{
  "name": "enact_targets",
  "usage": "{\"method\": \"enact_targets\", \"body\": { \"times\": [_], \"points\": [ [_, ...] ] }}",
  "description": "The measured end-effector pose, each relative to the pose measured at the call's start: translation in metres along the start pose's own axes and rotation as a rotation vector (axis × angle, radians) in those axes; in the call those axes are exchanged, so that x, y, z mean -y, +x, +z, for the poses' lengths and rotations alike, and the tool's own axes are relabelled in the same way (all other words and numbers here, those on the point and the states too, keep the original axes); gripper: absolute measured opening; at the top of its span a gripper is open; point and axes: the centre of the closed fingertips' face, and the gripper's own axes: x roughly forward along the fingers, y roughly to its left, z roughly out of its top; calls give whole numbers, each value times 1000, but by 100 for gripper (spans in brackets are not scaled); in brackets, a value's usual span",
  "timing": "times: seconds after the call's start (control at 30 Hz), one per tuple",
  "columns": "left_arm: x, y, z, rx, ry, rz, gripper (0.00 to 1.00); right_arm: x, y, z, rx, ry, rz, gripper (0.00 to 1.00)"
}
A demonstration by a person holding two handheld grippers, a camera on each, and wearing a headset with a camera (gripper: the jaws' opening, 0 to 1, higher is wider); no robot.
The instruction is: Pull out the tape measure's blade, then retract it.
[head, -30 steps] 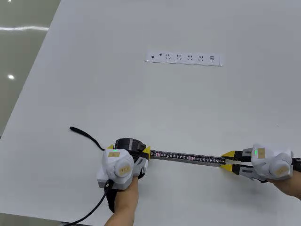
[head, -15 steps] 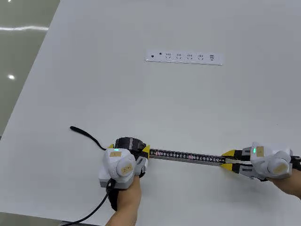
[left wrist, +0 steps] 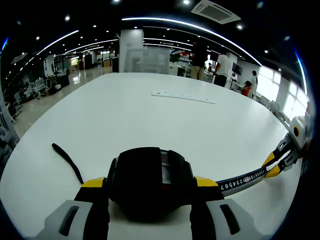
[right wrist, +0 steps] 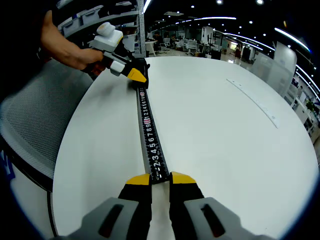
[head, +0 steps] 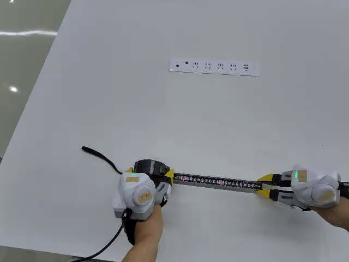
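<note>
A black tape measure case (head: pixel 148 165) lies near the table's front edge, and my left gripper (head: pixel 150 173) is shut on it, yellow-tipped jaws on either side. In the left gripper view the case (left wrist: pixel 150 175) sits between the fingertips (left wrist: pixel 93 183). The blade (head: pixel 218 182) runs out flat to the right over the table. My right gripper (head: pixel 264 185) is shut on the blade's end. In the right gripper view the numbered blade (right wrist: pixel 149 132) leads from my right gripper (right wrist: pixel 160 179) away to the left gripper (right wrist: pixel 125 67). A black wrist strap (head: pixel 98 155) trails left from the case.
A white power strip (head: pixel 214 66) lies flat farther back on the white table (head: pixel 163 109). The table's left edge (head: pixel 32 103) drops to a shiny floor. A black cable (head: pixel 106 246) hangs from the left gripper over the front edge. People stand far off (left wrist: pixel 220 67).
</note>
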Motion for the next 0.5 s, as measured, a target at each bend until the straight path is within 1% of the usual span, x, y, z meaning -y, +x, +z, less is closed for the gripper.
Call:
{"method": "enact_targets", "body": {
  "times": [0.33, 0.5],
  "points": [
    [0, 0, 1, -4, -7, -6, 63, 3, 0, 1, -3, -5, -2, 10],
    [0, 0, 1, -7, -7, -8, 63, 1, 0, 4, 3, -2, 1, 10]
  ]
}}
